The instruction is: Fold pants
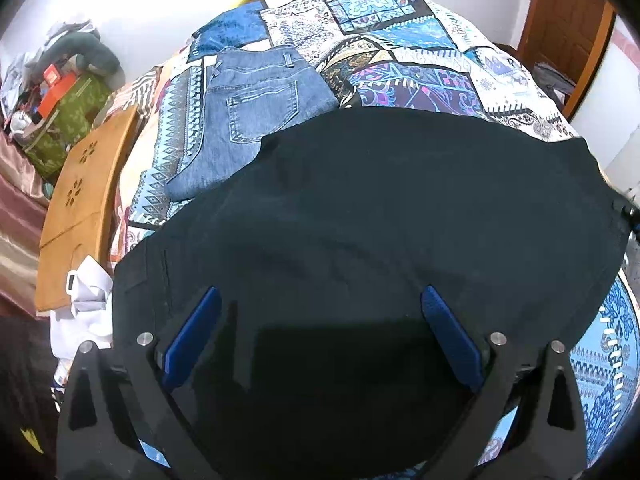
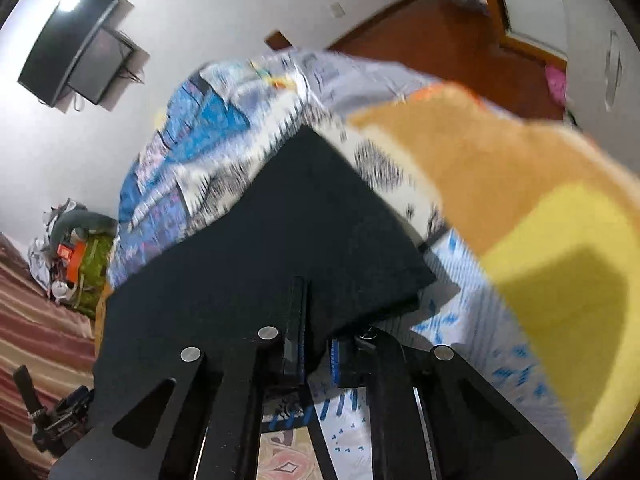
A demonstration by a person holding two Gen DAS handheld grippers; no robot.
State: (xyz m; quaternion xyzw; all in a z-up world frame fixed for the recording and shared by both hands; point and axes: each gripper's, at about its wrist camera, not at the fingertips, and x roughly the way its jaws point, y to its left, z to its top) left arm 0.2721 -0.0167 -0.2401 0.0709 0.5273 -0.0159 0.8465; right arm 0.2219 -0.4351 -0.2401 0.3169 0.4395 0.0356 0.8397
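Black pants [image 1: 380, 208] lie folded flat on the patterned bedspread [image 1: 400, 48]. My left gripper [image 1: 320, 300] is open just above the near part of the pants, its blue pads [image 1: 448, 332] spread wide with nothing between them. In the blurred right wrist view the same black pants [image 2: 280, 240] show. My right gripper [image 2: 316, 320] is shut on the edge of the black pants, whose fabric runs out from between the fingers. The tip of my right gripper also shows at the pants' right edge in the left wrist view [image 1: 626, 216].
Folded blue jeans [image 1: 248, 108] lie on the bed beyond the black pants. A wooden board [image 1: 80, 200] and white cloth [image 1: 88, 292] lie at the bed's left edge, with clutter [image 1: 60, 92] beyond. An orange and yellow pillow [image 2: 540, 220] lies at right. A wall TV [image 2: 72, 40] hangs behind.
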